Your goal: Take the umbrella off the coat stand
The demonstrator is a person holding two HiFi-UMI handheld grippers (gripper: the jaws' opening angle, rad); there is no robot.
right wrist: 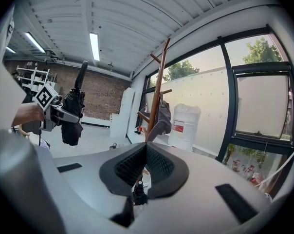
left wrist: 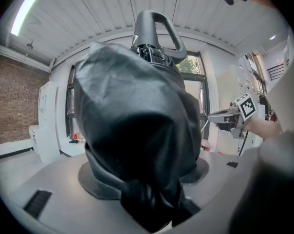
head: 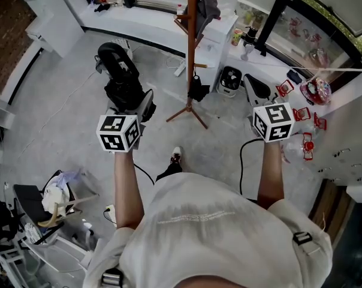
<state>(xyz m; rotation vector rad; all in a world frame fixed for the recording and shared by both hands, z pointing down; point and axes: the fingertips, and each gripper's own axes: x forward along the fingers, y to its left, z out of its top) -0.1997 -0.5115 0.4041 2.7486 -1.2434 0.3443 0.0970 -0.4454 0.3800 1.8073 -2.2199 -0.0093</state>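
Observation:
A folded black umbrella (head: 122, 83) (left wrist: 137, 130) with a loop handle (left wrist: 159, 26) stands upright in my left gripper (head: 136, 104) (left wrist: 147, 177), whose jaws are shut on its fabric body. It hangs free of the wooden coat stand (head: 192, 47) (right wrist: 156, 91), which stands ahead with a grey garment (head: 208, 5) (right wrist: 162, 118) on its pegs. My right gripper (head: 257, 90) (right wrist: 146, 147) is shut with nothing between its pads, level with the left one. In the right gripper view the umbrella (right wrist: 71, 113) shows at the left, clear of the stand.
A small black bag (head: 198, 89) hangs low on the stand. A white fan heater (head: 230, 80) sits beside it. Red items (head: 316, 92) lie on the table to the right. A black cable (head: 244, 155) crosses the floor. A white water jug (right wrist: 185, 126) stands behind the stand.

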